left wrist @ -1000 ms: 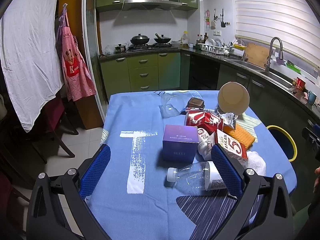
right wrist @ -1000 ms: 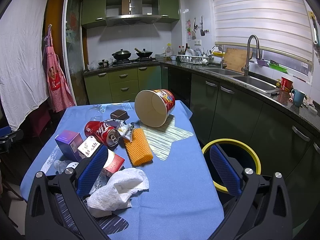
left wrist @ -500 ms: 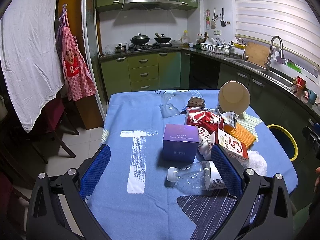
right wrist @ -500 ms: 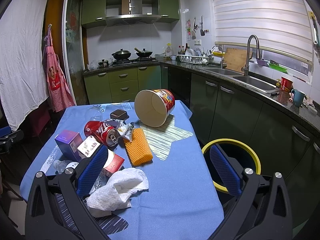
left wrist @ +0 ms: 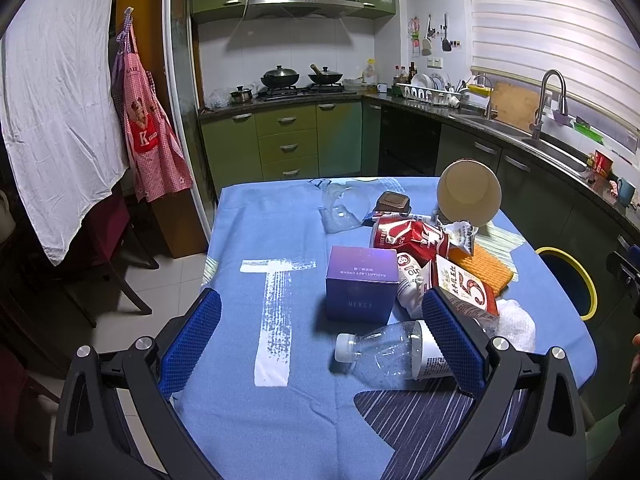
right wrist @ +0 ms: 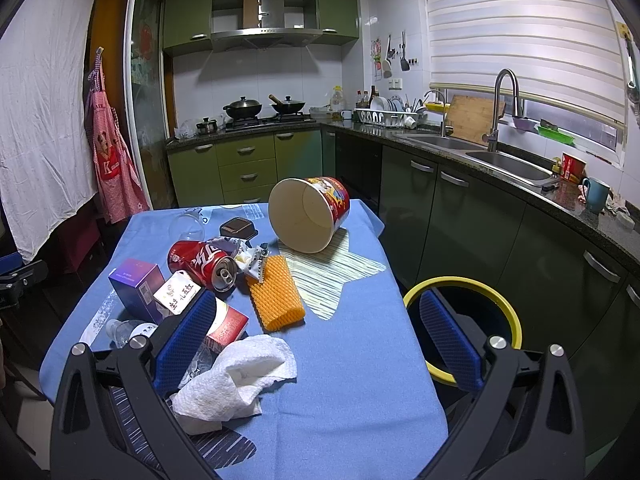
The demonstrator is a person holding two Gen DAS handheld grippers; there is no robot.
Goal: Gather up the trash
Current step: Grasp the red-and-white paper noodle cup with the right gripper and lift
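Observation:
Trash lies on the blue tablecloth: a purple box, a clear plastic bottle on its side, a crushed red can, an orange foam net, a red-and-white carton, a crumpled white tissue and a tipped paper bucket. My left gripper is open, hovering short of the box and bottle. My right gripper is open above the table's near edge, the tissue by its left finger. A yellow-rimmed bin stands beside the table.
A small dark tray and clear plastic cups lie farther back. Green kitchen cabinets and a sink run along the right. A dark chair and a hanging white cloth are at left.

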